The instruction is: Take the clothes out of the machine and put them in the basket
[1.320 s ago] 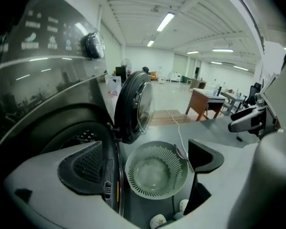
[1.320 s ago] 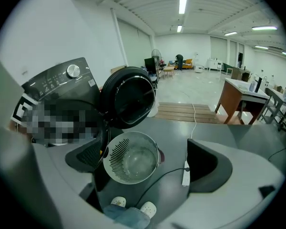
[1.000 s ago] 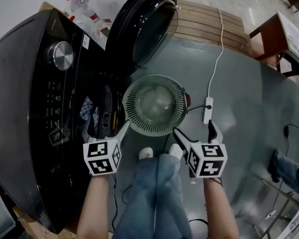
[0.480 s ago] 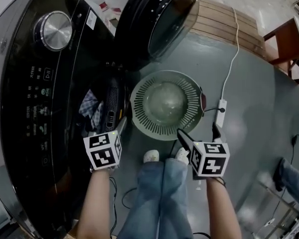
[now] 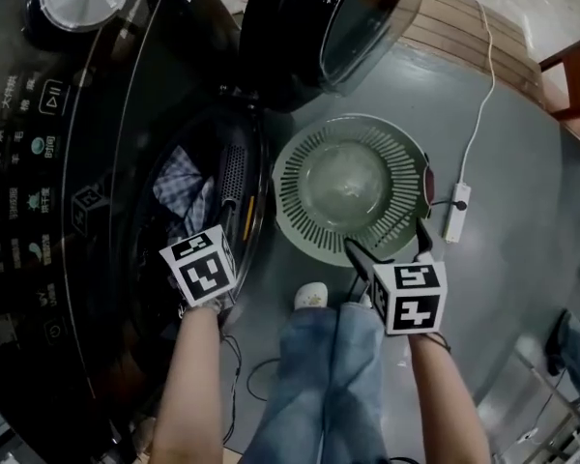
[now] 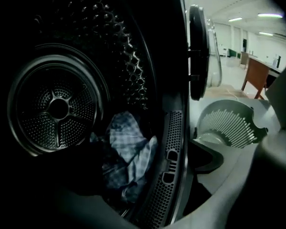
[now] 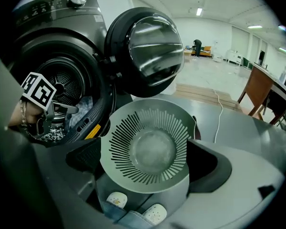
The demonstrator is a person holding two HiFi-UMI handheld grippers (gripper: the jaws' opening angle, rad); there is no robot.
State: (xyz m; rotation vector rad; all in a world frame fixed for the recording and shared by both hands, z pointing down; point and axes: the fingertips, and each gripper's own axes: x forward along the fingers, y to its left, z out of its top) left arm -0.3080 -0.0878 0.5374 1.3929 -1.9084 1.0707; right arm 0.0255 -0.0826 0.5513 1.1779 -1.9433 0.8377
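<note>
— Grey polished floor [image 5: 522, 259] of a wide, strip-lit hall. The black front-loading washing machine [image 5: 39, 162] stands on it at the person's left, its round glass-fronted door [image 5: 300, 27] swung fully open. Confirm?

— Confirmed. The round grey-green plastic basket with slotted sides [image 5: 300, 177] sits on the floor just beside the drum mouth, below the open door. Its bottom shows bare.

— Location of the clothes?

— A blue-and-white checked cloth [image 6: 128, 147] lies crumpled low in the perforated steel drum [image 6: 57, 106], near the front rim, with darker fabric beside it.

— Left gripper [image 7: 62, 109]?

— At the drum mouth, pointing in toward the checked cloth and short of it. Its jaws stand wide apart and hold nothing.

— Right gripper [image 5: 387, 245]?

— Held above the basket's near rim, clear of it. Its jaws are spread and hold nothing.

— Other items?

— A white power strip on a white cable [image 5: 456, 211] lies right of the basket. Pale wooden boards [image 5: 454, 27] lie beyond the door. The person's blue jeans [image 5: 319, 385] and white perforated shoes [image 5: 311, 296] show between the two grippers.
</note>
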